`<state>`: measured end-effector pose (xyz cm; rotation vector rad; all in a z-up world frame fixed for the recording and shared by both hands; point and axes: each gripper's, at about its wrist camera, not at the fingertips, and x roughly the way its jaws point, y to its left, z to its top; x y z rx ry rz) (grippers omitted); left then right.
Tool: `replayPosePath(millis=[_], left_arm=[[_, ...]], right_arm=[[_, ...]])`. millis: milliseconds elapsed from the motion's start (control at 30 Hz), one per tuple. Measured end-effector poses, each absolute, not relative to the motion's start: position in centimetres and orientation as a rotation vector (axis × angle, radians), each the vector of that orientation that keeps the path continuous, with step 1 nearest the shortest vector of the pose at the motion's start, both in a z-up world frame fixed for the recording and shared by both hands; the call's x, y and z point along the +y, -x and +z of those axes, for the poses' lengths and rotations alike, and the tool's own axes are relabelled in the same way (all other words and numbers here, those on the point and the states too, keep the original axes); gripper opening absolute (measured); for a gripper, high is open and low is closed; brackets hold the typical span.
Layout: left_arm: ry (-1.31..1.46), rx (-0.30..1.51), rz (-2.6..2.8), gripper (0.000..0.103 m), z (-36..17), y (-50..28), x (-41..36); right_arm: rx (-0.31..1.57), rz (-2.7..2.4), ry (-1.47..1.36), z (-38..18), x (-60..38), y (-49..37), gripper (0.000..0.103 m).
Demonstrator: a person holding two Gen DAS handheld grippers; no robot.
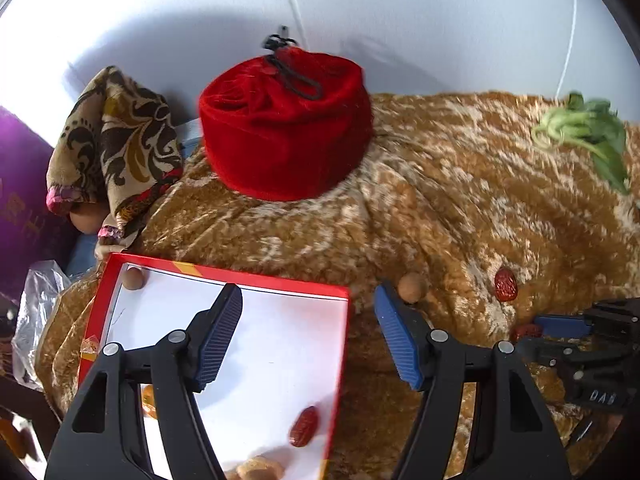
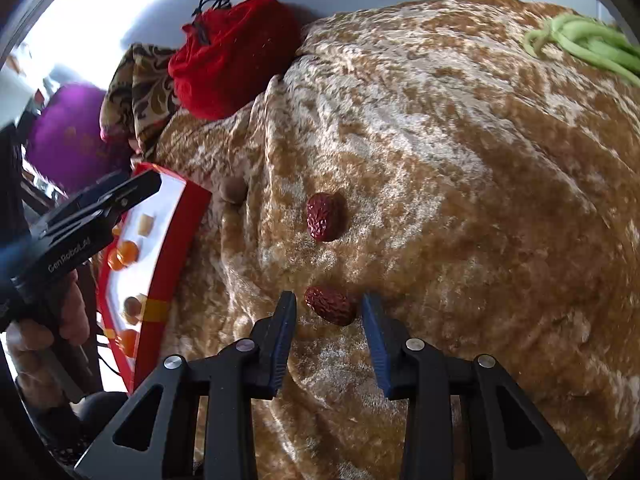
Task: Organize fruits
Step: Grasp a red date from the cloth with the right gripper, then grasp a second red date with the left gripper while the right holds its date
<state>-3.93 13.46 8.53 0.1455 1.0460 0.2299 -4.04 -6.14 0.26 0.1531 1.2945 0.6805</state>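
A red-rimmed white box (image 1: 240, 280) lies on the gold cloth; it also shows in the right wrist view (image 2: 176, 240). It holds a red date (image 1: 305, 426), a round brown longan (image 1: 133, 278) and several orange and tan fruits (image 2: 128, 252). My left gripper (image 1: 308, 336) is open and empty over the box's right edge. A longan (image 1: 412, 287) lies on the cloth just past its right finger. My right gripper (image 2: 329, 312) is open, with its fingers on either side of a red date (image 2: 330, 306) lying on the cloth. A second date (image 2: 323, 217) lies farther ahead.
A red velvet pouch (image 1: 286, 128) and a patterned cloth bag (image 1: 112, 148) stand at the back left. Green vegetable stalks (image 1: 584, 132) lie at the far right. A purple bag (image 2: 72, 136) and clear plastic (image 1: 36, 312) are at the left.
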Motion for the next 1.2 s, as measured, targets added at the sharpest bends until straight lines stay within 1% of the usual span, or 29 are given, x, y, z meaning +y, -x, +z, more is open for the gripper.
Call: replayPosePath(millis=[133, 200, 267, 400, 700, 967, 1200], left_arm=[[-0.073, 1.037, 0.197, 0.068, 8.0, 3.8, 10.6], [-0.038, 1.034, 0.208, 0.068, 7.8, 3.6, 9.4], [-0.065, 1.033, 0.179, 0.068, 7.4, 3.7, 7.4], [-0.159, 1.023, 0.153, 0.069, 7.1, 4.1, 4.6], [-0.104, 0.945, 0.130, 0.069, 9.6, 5.5, 2.9], [-0.160, 0.928, 0.078, 0.068, 10.3, 6.0, 2.3], [-0.293, 0.899, -0.045, 0.069, 10.1, 7.1, -1.2]], right_arm=[[1.271, 0.678, -0.090, 0.1, -5.6, 4.3, 0.031], [1.265, 0.678, -0.069, 0.0, -5.5, 4.6, 0.026], [1.259, 0.670, -0.054, -0.1, -5.6, 4.8, 0.020], [1.255, 0.670, -0.064, 0.1, -5.9, 5.1, 0.020], [1.258, 0.609, -0.154, 1.7, -10.1, 4.7, 0.020], [1.217, 0.507, -0.395, 3.6, -17.2, 2.6, 0.020], [1.178, 0.469, -0.558, 4.2, -21.0, 1.4, 0.020]])
